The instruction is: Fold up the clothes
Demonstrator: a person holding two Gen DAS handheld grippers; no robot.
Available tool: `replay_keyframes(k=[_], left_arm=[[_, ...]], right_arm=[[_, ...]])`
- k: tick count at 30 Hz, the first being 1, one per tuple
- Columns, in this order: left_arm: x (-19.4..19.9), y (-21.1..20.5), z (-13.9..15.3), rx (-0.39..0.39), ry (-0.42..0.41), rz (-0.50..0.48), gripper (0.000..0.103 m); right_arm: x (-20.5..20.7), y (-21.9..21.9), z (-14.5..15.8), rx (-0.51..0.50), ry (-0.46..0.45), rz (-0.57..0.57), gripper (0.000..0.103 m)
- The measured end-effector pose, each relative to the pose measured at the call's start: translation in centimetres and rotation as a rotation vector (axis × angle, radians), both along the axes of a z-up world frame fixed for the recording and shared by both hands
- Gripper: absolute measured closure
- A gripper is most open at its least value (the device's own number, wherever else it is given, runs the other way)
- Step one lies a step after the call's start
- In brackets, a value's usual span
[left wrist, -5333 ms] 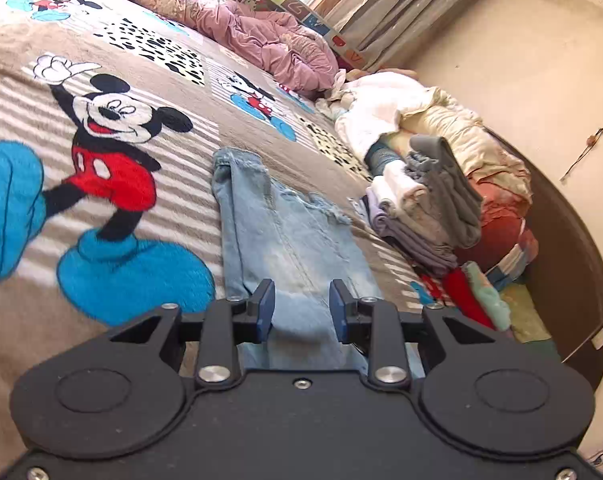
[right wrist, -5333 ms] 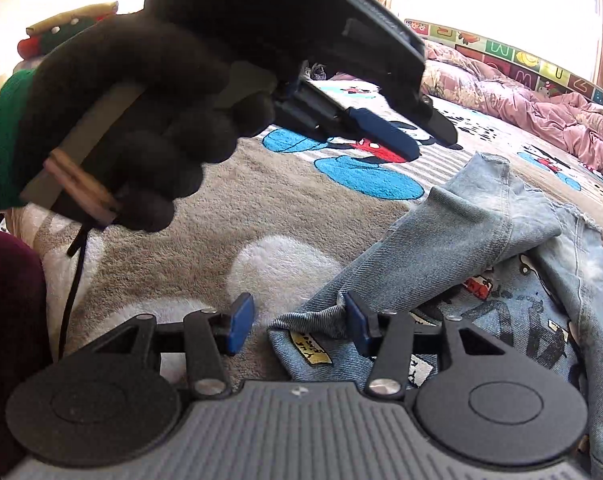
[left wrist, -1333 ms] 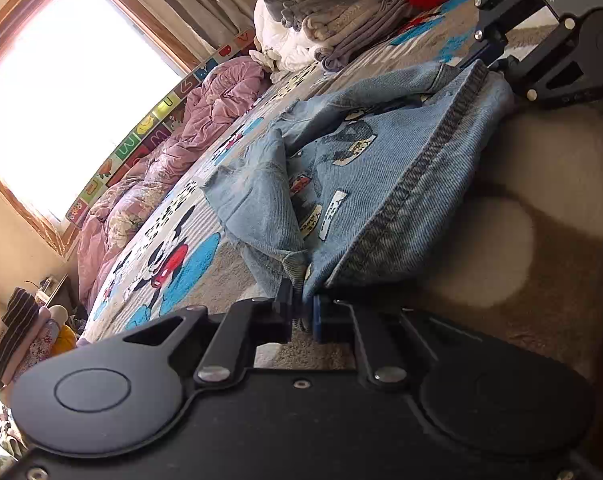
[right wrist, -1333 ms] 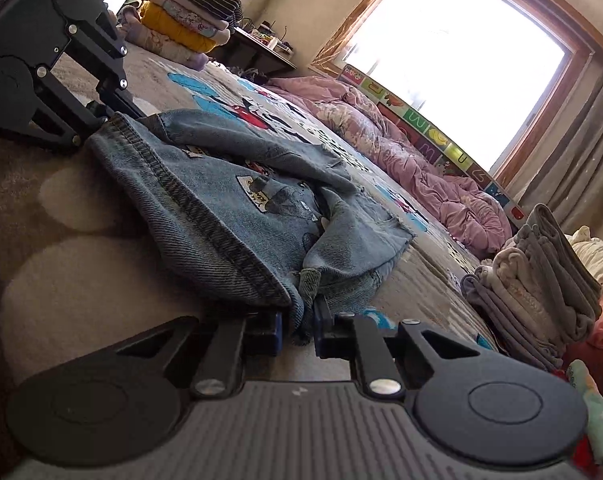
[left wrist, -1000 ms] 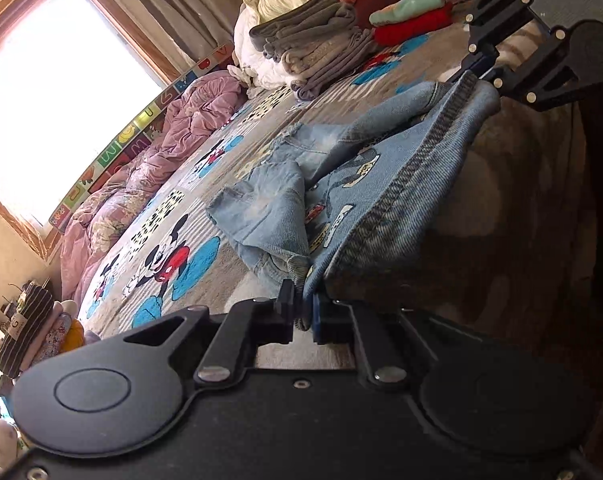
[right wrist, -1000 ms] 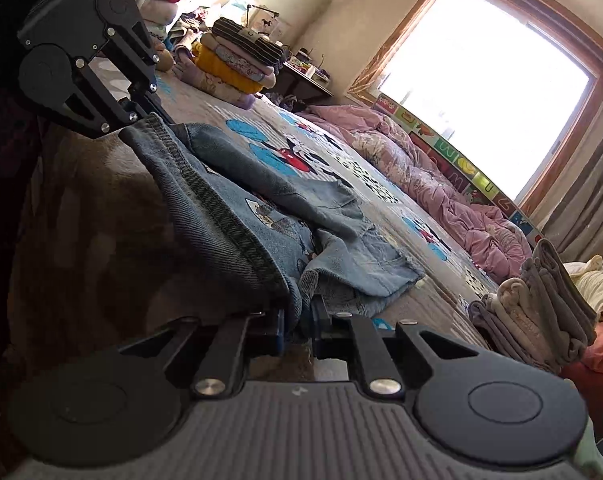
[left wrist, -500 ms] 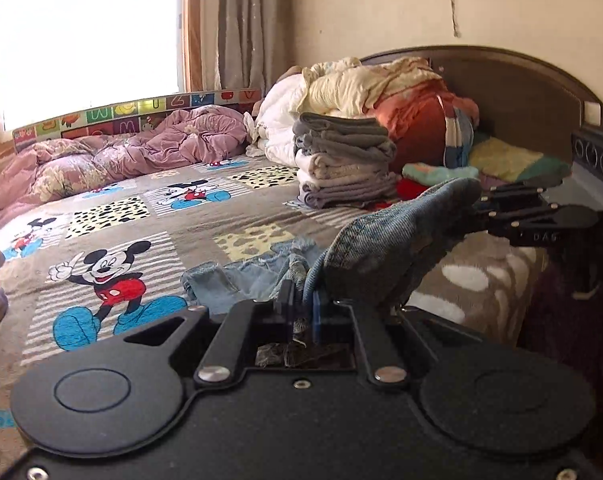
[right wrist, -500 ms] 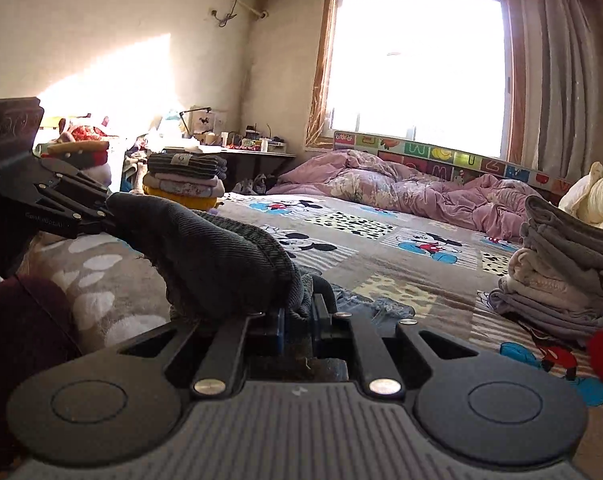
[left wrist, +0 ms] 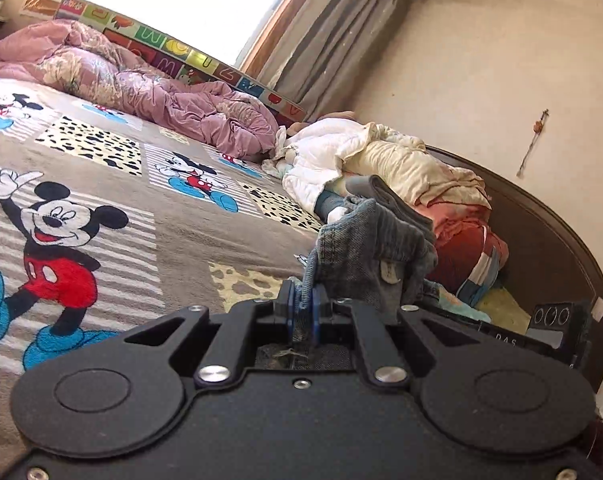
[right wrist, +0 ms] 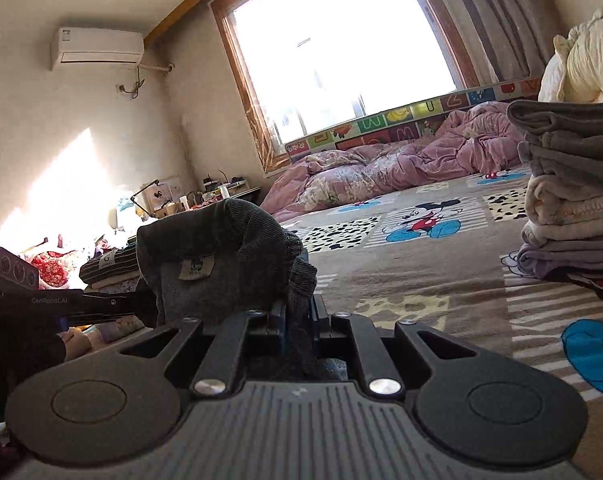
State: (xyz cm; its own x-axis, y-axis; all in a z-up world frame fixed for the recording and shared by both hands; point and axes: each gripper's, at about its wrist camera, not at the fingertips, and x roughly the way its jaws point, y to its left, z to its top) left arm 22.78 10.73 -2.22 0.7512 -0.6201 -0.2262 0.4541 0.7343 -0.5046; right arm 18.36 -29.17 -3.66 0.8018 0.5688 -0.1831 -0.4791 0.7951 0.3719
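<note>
Through the left wrist camera I see my left gripper (left wrist: 301, 308) with its blue pads pressed together on a stitched edge of the jeans (left wrist: 371, 252). The denim rises from the pads and bunches in a lump just ahead of them, lifted off the blanket (left wrist: 173, 236), which is printed with cartoon mice and spotted squares. A small pale label shows on the bunched cloth. Beyond it lies a heap of bedding (left wrist: 385, 160) in white, cream and red against the dark headboard (left wrist: 549, 240). A rumpled pink quilt (left wrist: 173, 96) lies along the far side under the window, with grey curtains (left wrist: 333, 36) beside it. At the right edge I can see part of the other black gripper body.

Through the right wrist camera, my right gripper (right wrist: 297, 318) is clamped on another edge of the same jeans (right wrist: 221, 256); the cloth humps up to the left of the pads, dark in shadow, clear of the blanket (right wrist: 413, 276). The left gripper's black body (right wrist: 41, 296) sits at the left, near the denim. A stack of folded clothes (right wrist: 573, 200) in grey and cream stands at the right on the bed. An air conditioner (right wrist: 97, 48) hangs on the wall beside the bright window (right wrist: 341, 48).
</note>
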Motion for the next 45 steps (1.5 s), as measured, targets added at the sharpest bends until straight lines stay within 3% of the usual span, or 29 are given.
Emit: replay_keyframes(k=[6, 10, 20, 24, 27, 28, 29, 31, 33, 35, 37, 39, 42, 45], left_arm=[[3.4, 1.0, -3.8, -0.105, 0.094, 0.009, 0.098], [5.6, 1.3, -4.2, -0.103, 0.153, 0.003, 0.098], [9.8, 0.7, -5.8, -0.018, 0.229, 0.020, 0.098], [9.8, 0.8, -6.0, 0.015, 0.245, 0.050, 0.095], [8.8, 1.4, -5.2, 0.036, 0.230, 0.067, 0.079], [8.4, 1.5, -4.9, 0.045, 0.225, 0.066, 0.078], [8.2, 1.3, -4.8, 0.067, 0.225, 0.061, 0.078], [7.8, 0.8, -4.9, 0.108, 0.227, 0.049, 0.078], [7.8, 0.0, -5.4, 0.141, 0.239, 0.053, 0.081], [7.9, -0.5, -5.7, 0.154, 0.228, 0.053, 0.096], [7.9, -0.3, -5.4, 0.121, 0.204, 0.060, 0.099], [7.8, 0.2, -5.2, 0.070, 0.180, 0.068, 0.100], [9.8, 1.6, -8.0, -0.021, 0.355, 0.105, 0.098], [10.3, 3.2, -9.3, -0.163, 0.445, 0.110, 0.091]], right_arm=[[5.5, -0.1, -4.0, 0.081, 0.122, 0.017, 0.090], [6.9, -0.4, -5.6, 0.122, 0.190, 0.025, 0.090], [9.4, -0.7, -8.8, 0.177, 0.323, 0.006, 0.090], [9.3, -0.7, -9.4, 0.168, 0.345, -0.029, 0.089], [8.7, -1.0, -8.9, 0.159, 0.319, -0.067, 0.070], [8.4, -1.3, -8.7, 0.167, 0.313, -0.082, 0.058], [8.2, -1.5, -8.6, 0.173, 0.307, -0.091, 0.056], [8.0, -1.7, -8.6, 0.171, 0.301, -0.085, 0.059], [8.1, -1.1, -8.7, 0.135, 0.303, -0.063, 0.070], [8.0, -0.2, -8.6, 0.089, 0.284, -0.039, 0.083], [7.9, 0.1, -8.3, 0.085, 0.260, -0.023, 0.091], [7.7, -0.5, -7.9, 0.133, 0.244, -0.031, 0.092], [9.1, -0.7, -9.5, 0.133, 0.324, -0.046, 0.092], [9.7, -1.3, -10.2, 0.178, 0.369, -0.039, 0.093]])
